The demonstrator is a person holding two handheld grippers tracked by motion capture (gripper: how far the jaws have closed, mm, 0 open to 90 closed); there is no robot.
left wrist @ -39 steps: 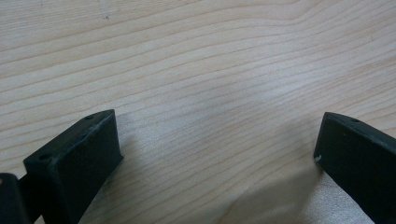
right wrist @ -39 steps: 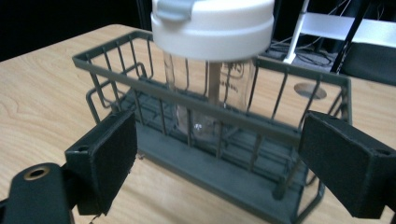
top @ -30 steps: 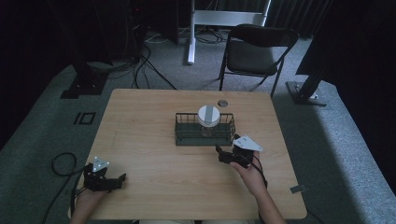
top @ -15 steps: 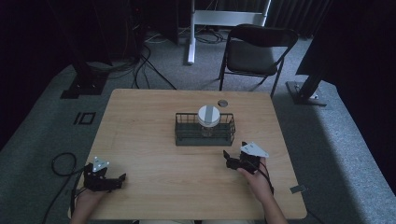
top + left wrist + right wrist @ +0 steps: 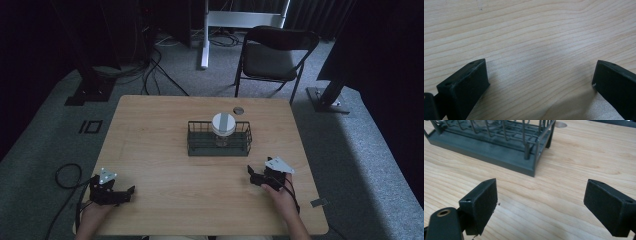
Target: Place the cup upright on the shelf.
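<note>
A: What has changed around the wire basket [image 5: 219, 139]?

B: The right hand-held gripper [image 5: 261, 176] has drawn back from the basket's near right corner toward the person; a second ago it sat closer to that corner. It now rests near the basket's right front, well apart from it, with jaws spread wide and nothing between them. The left hand-held gripper [image 5: 122, 193] has stayed far to the basket's near left, jaws likewise wide and empty over bare worktop [image 5: 160, 125].

A: And the jar?

B: The white-lidded jar [image 5: 223, 123] stands inside the basket, toward its middle. I'd judge the placing done and the right hand retreating, so little seems left.

A: Anything hard to make out?

B: The jar's body is masked by the wires, and its contents can't be told. In the right gripper view the basket [image 5: 499, 142] is cut off at the top edge. A small round thing [image 5: 238, 110] lies just behind the basket; what it is stays unclear.
</note>
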